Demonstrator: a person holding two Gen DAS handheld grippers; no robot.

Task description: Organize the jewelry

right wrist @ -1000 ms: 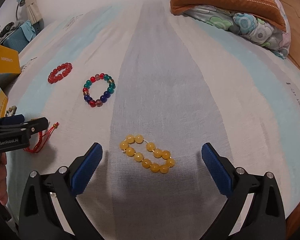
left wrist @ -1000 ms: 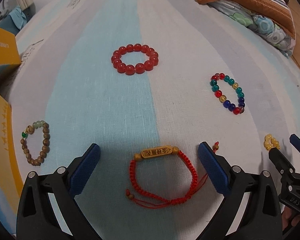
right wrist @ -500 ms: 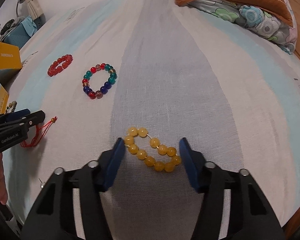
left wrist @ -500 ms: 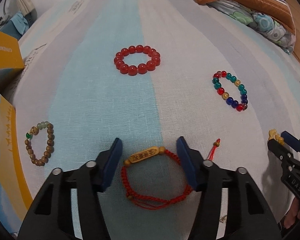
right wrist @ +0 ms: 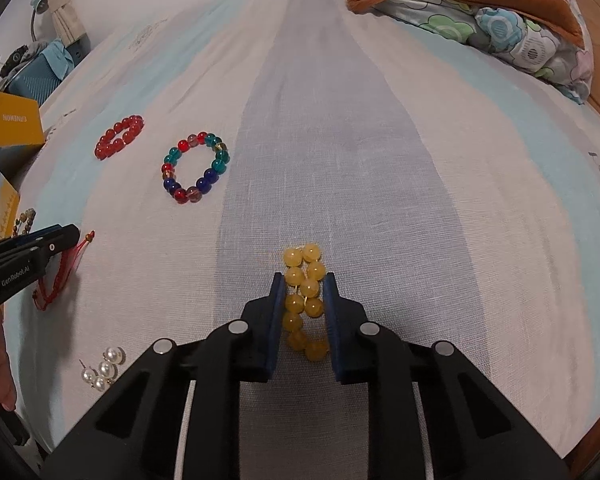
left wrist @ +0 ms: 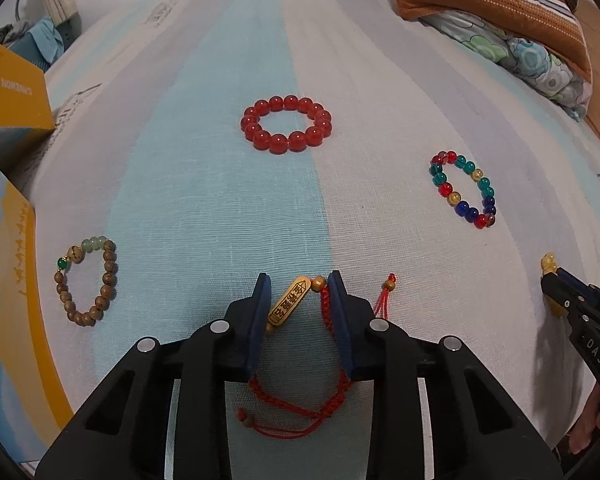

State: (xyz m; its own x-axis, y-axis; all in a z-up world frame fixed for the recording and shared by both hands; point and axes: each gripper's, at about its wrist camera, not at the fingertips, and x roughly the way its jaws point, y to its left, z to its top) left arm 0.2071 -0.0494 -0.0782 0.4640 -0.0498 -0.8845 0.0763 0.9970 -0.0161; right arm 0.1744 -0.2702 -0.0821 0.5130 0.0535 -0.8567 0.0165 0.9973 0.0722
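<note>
Both grippers went from wide open to closed in last sec. L gripper (left wrist: 298, 294) clamped on red cord bracelet (left wrist: 300, 360), R gripper (right wrist: 303, 294) pinching yellow bead bracelet (right wrist: 305, 300) flat. Both bracelets on bedsheet (right wrist: 380, 160); likely lift next.

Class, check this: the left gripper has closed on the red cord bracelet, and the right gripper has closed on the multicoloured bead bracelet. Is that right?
One part is wrong. In the right wrist view the right gripper is closed on the yellow bead bracelet; the multicoloured bead bracelet lies untouched. The left gripper is indeed closed on the red cord bracelet.
</note>
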